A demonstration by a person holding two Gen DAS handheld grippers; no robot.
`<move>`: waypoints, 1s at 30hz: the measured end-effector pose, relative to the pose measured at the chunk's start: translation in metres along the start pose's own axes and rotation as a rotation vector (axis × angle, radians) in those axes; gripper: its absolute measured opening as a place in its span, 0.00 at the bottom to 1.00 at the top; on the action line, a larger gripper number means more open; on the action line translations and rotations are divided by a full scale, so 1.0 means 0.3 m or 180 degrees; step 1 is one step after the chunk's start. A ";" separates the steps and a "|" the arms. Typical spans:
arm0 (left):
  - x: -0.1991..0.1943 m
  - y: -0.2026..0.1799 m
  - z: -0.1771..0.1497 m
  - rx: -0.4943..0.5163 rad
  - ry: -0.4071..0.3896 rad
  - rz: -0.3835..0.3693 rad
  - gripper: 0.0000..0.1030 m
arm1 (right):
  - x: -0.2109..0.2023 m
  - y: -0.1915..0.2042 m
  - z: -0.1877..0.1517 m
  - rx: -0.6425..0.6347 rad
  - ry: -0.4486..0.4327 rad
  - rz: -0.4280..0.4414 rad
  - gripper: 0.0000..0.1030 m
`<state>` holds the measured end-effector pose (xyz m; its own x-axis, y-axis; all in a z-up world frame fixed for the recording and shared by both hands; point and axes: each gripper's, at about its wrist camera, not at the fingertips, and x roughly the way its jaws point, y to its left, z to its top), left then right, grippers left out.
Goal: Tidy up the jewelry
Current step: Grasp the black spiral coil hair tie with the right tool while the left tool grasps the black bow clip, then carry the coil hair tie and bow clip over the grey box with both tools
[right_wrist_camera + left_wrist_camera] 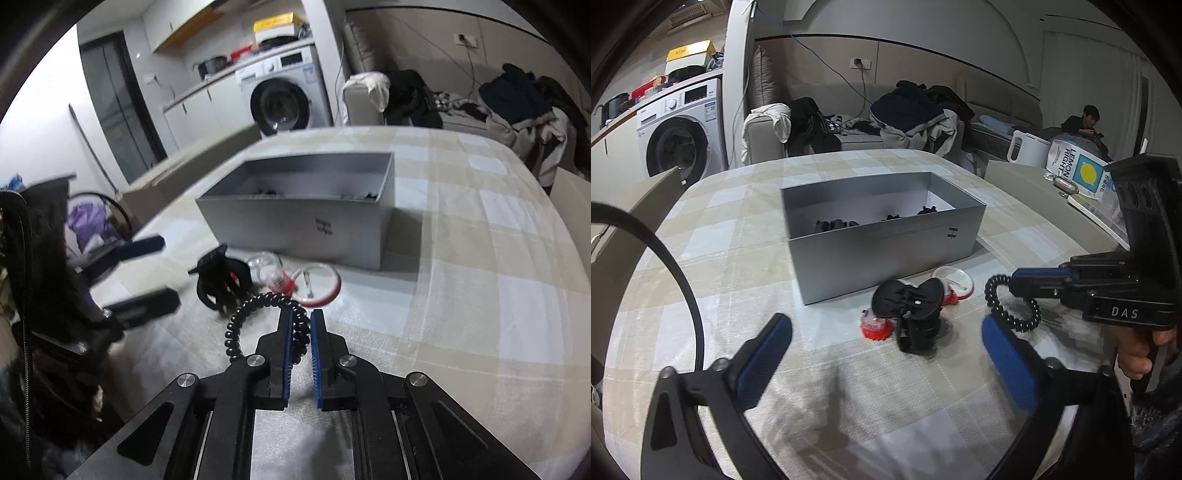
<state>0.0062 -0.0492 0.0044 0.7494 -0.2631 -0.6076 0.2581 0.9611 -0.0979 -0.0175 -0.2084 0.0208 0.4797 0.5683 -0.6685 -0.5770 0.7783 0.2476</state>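
Observation:
A grey open box point(882, 254) point(295, 229) stands mid-table with several dark pieces point(834, 225) inside. In front of it a black hair claw point(908, 306) point(218, 280) lies among small clear-and-red round containers point(955, 282) point(317, 284). My left gripper point(886, 325) point(170, 268) is open, its blue pads point(768, 354) wide on either side of the claw and just short of it, not touching. My right gripper point(302, 315) point(1015, 282) is shut on a black spiral hair tie point(236, 321) point(1012, 306), which loops out to the left of the fingers, a little above the cloth.
A beige checked cloth point(480, 258) covers the table. A second table at the right holds a white jug point(1027, 147) and a lemon-print bag point(1078, 170). Behind are a washing machine point(683, 133), a sofa piled with clothes point(912, 118) and a seated person point(1086, 122).

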 end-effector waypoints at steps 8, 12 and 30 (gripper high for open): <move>0.053 -0.029 0.018 0.0057 0.0229 -0.0099 0.51 | -0.016 0.003 -0.002 0.0019 -0.0090 0.0010 0.08; 0.048 -0.019 0.017 0.0003 0.0239 -0.0157 0.20 | -0.021 0.005 -0.006 0.0005 -0.0094 0.0024 0.08; 0.003 -0.022 0.000 0.0053 0.0130 -0.0210 0.10 | -0.023 -0.001 -0.004 0.0015 -0.0119 0.0042 0.08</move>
<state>0.0053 -0.0557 0.0045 0.7051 -0.3218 -0.6319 0.3164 0.9402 -0.1258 -0.0213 -0.2128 0.0245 0.4965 0.5879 -0.6386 -0.5804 0.7719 0.2594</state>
